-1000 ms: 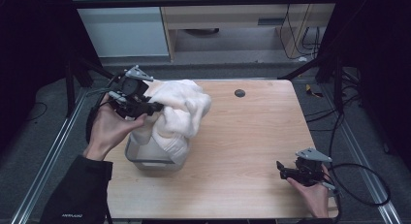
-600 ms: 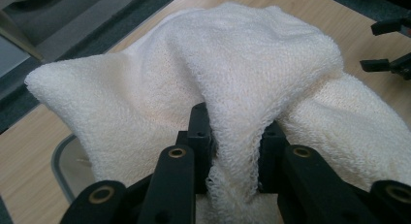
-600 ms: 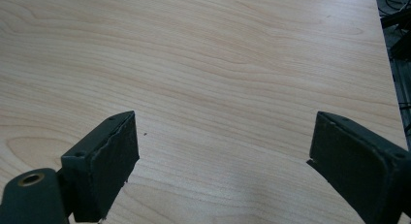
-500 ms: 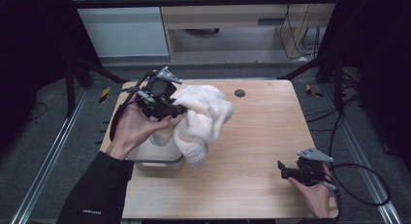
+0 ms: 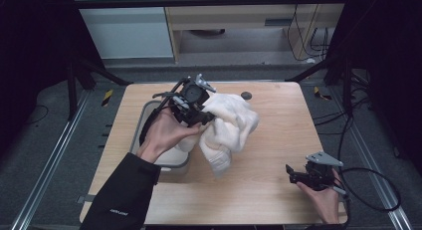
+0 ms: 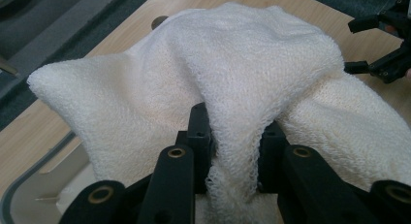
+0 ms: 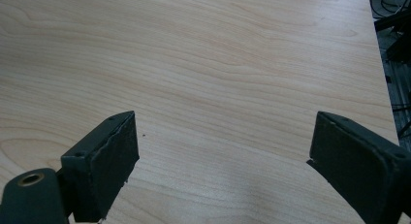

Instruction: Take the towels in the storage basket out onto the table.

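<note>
Near the far-left part of the tabletop (image 5: 278, 140), above the far end of a grey tub (image 5: 149, 115), left gripper (image 5: 199, 118) raised off the wood in the person's left hand (image 5: 161, 135). Jaws pressed together on a fold of the white towel (image 5: 226, 130); from the left gripper view, a narrow ridge of cloth (image 6: 232, 151) pinched between the two black fingers (image 6: 198, 132), fabric bulging out above them and to both sides. Rest of the towel hanging bunched from the grip, toward the middle of the tabletop, lowest end close to the wood or touching it, cannot tell which. One fold dropping toward the right rim of the tub, just beside it.

Close to the near-right corner of the tabletop, right gripper (image 5: 293, 174) low over the wood in the person's right hand (image 5: 323, 197), well apart from the towel. Jaws standing wide, with bare wood grain (image 7: 218, 88) between the two pads (image 7: 116, 156) and nothing gripped.

Toward the far edge, small dark round spot (image 5: 246, 95) on the wood, just beyond the towel.
</note>
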Tool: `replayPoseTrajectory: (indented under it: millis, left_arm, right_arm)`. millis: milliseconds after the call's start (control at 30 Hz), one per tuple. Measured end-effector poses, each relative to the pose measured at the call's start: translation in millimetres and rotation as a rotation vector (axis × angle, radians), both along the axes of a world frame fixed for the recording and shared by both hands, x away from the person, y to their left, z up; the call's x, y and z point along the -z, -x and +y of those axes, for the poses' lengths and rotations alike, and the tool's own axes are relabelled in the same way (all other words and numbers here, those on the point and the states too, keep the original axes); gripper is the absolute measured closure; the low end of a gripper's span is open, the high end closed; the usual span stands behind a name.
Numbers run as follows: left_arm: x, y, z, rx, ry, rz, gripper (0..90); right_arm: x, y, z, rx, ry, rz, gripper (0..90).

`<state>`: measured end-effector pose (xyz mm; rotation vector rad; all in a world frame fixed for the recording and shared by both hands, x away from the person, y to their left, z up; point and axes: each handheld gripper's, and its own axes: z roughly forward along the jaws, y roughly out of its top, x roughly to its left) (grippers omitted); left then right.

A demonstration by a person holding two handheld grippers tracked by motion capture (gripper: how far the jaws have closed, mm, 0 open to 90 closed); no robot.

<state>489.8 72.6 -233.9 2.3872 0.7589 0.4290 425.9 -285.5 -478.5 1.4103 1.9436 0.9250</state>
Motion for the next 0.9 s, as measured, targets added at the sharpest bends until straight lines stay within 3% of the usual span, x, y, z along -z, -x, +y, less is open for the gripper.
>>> replayPoseTrajectory:
  millis: [333, 800, 900]
  left_arm:
    - [21.3, -11.6, -23.4, 0.03, 0.004, 0.022, 73.8]
    - [70.1, -24.1, -53.6, 0.059, 0.003, 0.051, 73.7]
    - [80.7, -25.6, -60.0, 0.069, -0.001, 0.074, 73.6]
  right_arm:
    - [1.8, 0.3, 0.4, -0.004, 0.005, 0.001, 10.1]
    - [3.6, -0.2, -0.1, -0.009, 0.01, 0.004, 9.8]
    - [3.9, 0.0, -0.2, -0.008, 0.011, 0.008, 9.8]
